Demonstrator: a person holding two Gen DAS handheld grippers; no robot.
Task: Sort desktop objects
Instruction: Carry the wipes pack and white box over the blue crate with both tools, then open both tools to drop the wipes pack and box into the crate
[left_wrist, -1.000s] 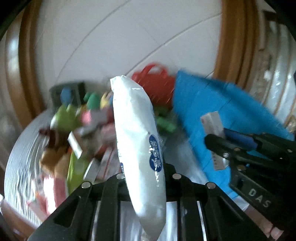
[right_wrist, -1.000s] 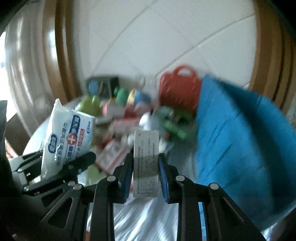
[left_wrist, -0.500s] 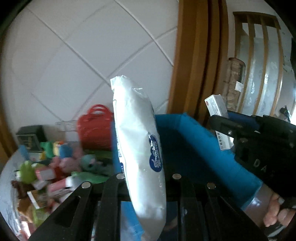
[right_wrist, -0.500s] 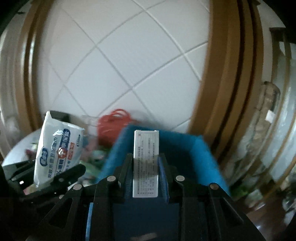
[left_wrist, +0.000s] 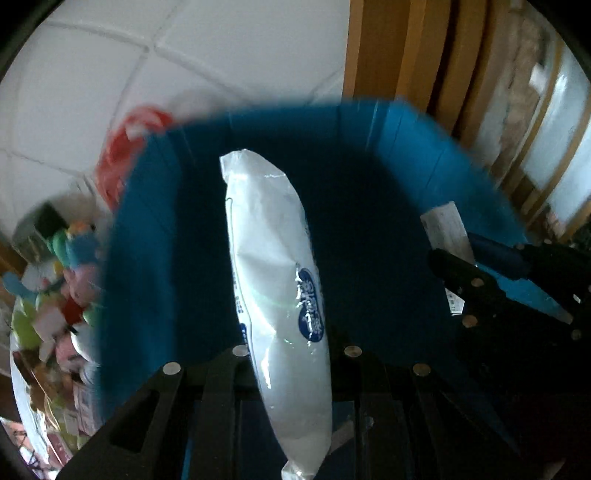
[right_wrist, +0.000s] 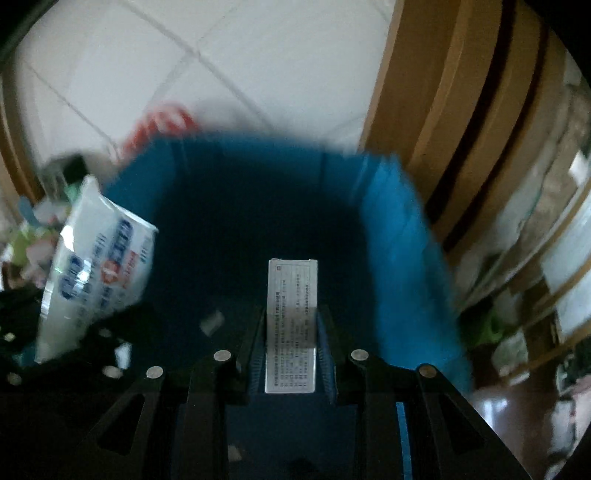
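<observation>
Each hand-held gripper clamps its item, white pouch (left_wrist: 280, 295) and carton (right_wrist: 291, 325), over a seemingly roomy blue bin (right_wrist: 402, 258).

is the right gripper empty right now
No, the right gripper is shut on a small white printed box, held upright between its fingers over the blue bin.

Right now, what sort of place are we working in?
Likely a home room: white tiled floor, wooden door frame, a blue bin beside a heap of small toys.
</observation>
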